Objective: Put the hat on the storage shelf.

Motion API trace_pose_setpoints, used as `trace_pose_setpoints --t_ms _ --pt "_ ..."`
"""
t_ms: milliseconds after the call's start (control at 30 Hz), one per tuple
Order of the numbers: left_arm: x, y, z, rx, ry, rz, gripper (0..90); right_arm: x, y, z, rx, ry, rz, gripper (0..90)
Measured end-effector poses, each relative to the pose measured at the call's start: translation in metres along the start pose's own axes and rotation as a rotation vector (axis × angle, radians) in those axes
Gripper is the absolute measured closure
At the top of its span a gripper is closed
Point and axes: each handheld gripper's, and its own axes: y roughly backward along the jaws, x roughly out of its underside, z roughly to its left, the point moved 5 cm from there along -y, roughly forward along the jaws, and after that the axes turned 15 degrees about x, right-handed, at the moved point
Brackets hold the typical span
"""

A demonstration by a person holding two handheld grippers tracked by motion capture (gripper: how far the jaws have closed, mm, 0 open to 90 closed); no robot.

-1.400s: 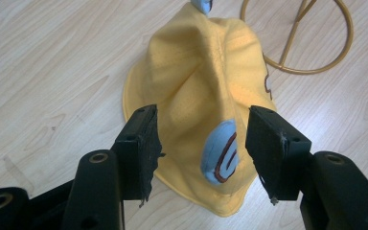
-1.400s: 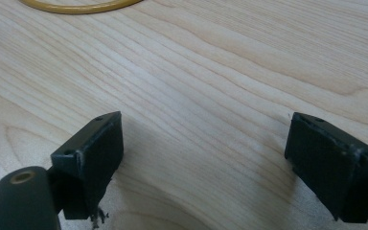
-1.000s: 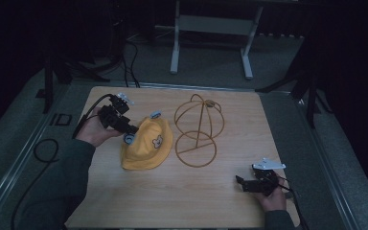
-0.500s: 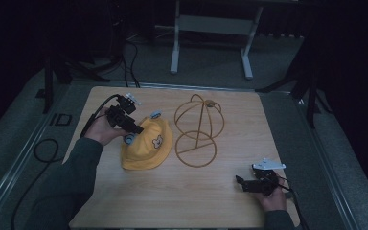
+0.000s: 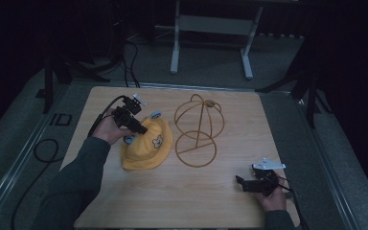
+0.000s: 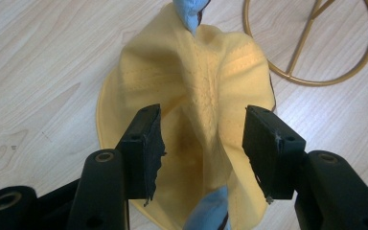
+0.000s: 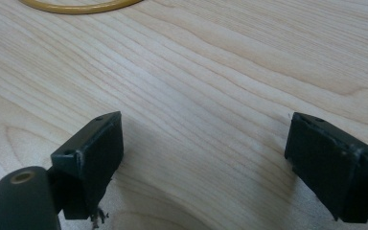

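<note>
Left gripper (image 6: 199, 143) has moved over the yellow fabric bucket hat (image 5: 146, 146) beside the gold wire hat stand (image 5: 199, 129), jaws just narrowing astride its raised crown fold, not yet pinching; grasp looks imminent.

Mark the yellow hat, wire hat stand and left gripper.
yellow hat (image 6: 206, 91), left gripper view, crown seam.
wire hat stand (image 5: 199, 125), high view, centre post.
left gripper (image 6: 202, 143), left gripper view, between the pads.

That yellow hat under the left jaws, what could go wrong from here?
1. The left gripper has just been closing astride a raised fold of the yellow hat; its jaws may pinch only loose cloth, which could slip.
2. The wire hat stand stands close beside the hat; swinging the hat over might knock it.
</note>
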Motion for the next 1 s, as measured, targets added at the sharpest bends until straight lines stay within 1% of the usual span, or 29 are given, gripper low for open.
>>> trace_pose_setpoints --t_ms 400,433,500,533,600,767,933,1000 --pt "-0.005 -0.014 0.002 -0.002 0.008 0.028 48.7 0.000 0.000 0.000 0.000 0.000 0.000 13.1" --pt "-0.005 -0.015 0.002 -0.001 0.010 0.026 48.8 0.000 0.000 0.000 0.000 0.000 0.000 13.1" --pt "-0.006 -0.018 0.001 0.015 0.016 0.039 51.6 0.000 0.000 0.000 0.000 0.000 0.000 13.0" --pt "-0.006 -0.019 0.000 0.015 0.014 0.046 52.4 0.000 0.000 0.000 0.000 0.000 0.000 13.1" --pt "-0.007 -0.021 -0.001 0.003 0.007 0.060 54.2 0.000 0.000 0.000 0.000 0.001 -0.001 13.0" --pt "-0.008 -0.023 -0.001 -0.016 0.018 0.069 60.3 0.000 0.000 0.000 0.000 0.001 0.000 13.0" --pt "-0.009 -0.023 -0.001 -0.036 0.007 0.085 68.1 0.000 0.000 0.000 0.000 0.000 0.000 13.0" --pt "-0.010 -0.023 -0.001 -0.066 0.002 0.077 73.4 0.000 0.000 0.000 0.000 0.001 -0.001 13.0"
